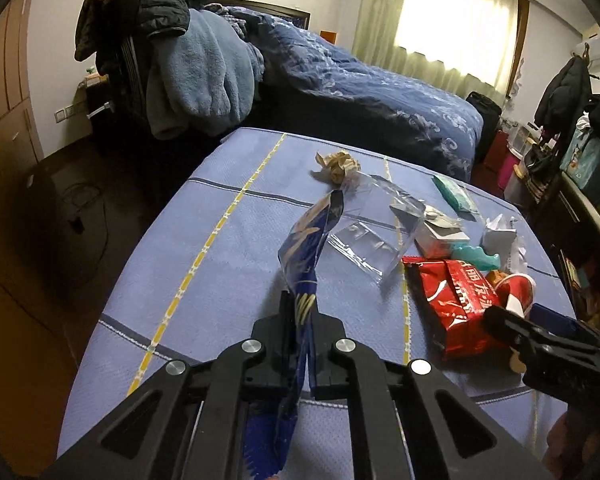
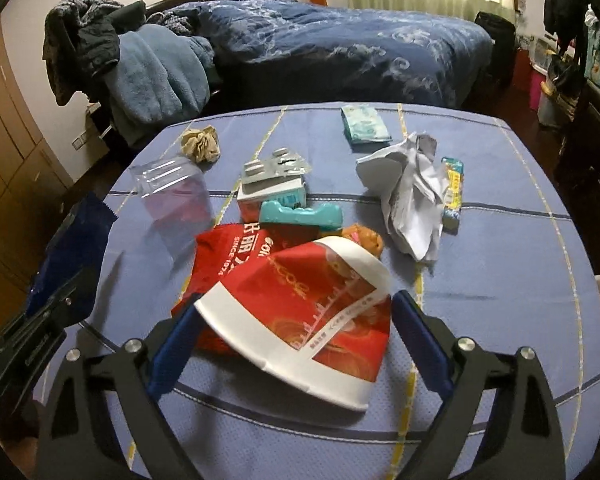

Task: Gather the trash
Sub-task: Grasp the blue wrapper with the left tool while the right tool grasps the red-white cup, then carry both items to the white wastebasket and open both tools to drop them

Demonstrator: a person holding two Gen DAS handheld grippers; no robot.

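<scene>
Red paper cup (image 2: 300,304), red bag (image 2: 236,248) reading "SINCE"

Blue wrapper (image 1: 300,248): lower end cut off by bottom edge. Red packet (image 1: 456,304): right part hidden behind right gripper (image 1: 512,328).

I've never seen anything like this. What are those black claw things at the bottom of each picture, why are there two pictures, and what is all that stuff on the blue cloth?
Those claws are two hand-held grippers; a person carries one in each hand, and each has a wide-angle camera looking along its fingers. One picture comes from the left gripper, which is shut on a blue wrapper. The other comes from the right gripper, whose blue-padded jaws are open around a red and white paper cup lying on its side. Spread on the blue checked cloth is rubbish: a red snack bag, a clear plastic bag, crumpled white paper and a pill blister.
</scene>
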